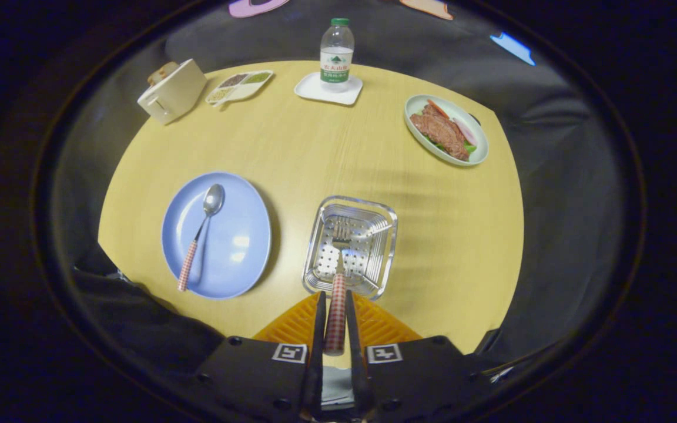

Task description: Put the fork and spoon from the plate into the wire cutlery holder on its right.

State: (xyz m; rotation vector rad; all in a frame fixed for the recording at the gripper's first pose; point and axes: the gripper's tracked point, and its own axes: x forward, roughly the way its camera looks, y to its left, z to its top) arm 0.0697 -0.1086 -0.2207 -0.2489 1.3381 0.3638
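My gripper (335, 302) is shut on the fork (337, 288), both fingers pressed on its red-checked handle. The fork points forward, its tines over the inside of the shiny metal cutlery holder (383, 247), which stands just ahead of the fingers. To the holder's left lies the blue plate (238, 241). On the plate rests the spoon (200, 232), bowl pointing away, with the same red-checked handle running toward the plate's near rim.
On the round yellow table (315, 147), a white plate of meat (447, 129) sits beyond the holder to its right. Farther back stand a water bottle (336, 54) on a white coaster, a divided snack tray (238, 86) and a cream toaster (171, 91).
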